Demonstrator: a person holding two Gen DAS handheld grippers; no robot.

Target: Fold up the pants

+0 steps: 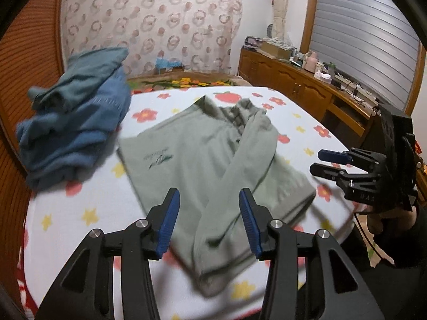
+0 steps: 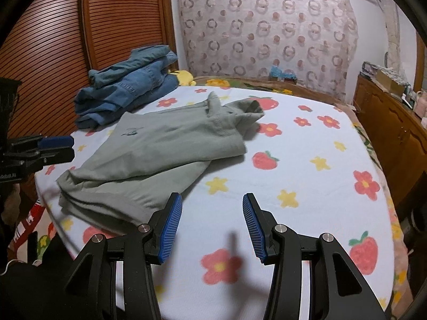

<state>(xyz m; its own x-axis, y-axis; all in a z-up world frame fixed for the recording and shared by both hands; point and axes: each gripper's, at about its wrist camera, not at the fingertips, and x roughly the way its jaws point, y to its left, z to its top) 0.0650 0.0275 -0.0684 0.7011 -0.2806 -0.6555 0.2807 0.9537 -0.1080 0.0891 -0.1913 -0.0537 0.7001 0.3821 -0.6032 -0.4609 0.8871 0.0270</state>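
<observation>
A pale green garment (image 1: 202, 154) with a small dark logo lies folded on the flower-print bed (image 1: 80, 213); a long folded strip runs toward its near edge. My left gripper (image 1: 209, 200) hovers open above that near edge, and its pads touch no cloth. In the right wrist view the garment (image 2: 160, 149) lies to the left of centre. My right gripper (image 2: 212, 202) stands open over bare sheet (image 2: 307, 160) just right of the garment's near corner, with nothing between its fingers. Each gripper shows from the side in the other's view: right gripper (image 1: 320, 162), left gripper (image 2: 72, 148).
A pile of blue denim clothes (image 1: 77, 122) (image 2: 128, 93) sits at the bed's far left, beside a slatted wooden door (image 2: 53, 40). A wooden sideboard (image 1: 307, 85) (image 2: 395, 128) with small items runs along the right. A patterned curtain (image 2: 267, 26) hangs behind the bed.
</observation>
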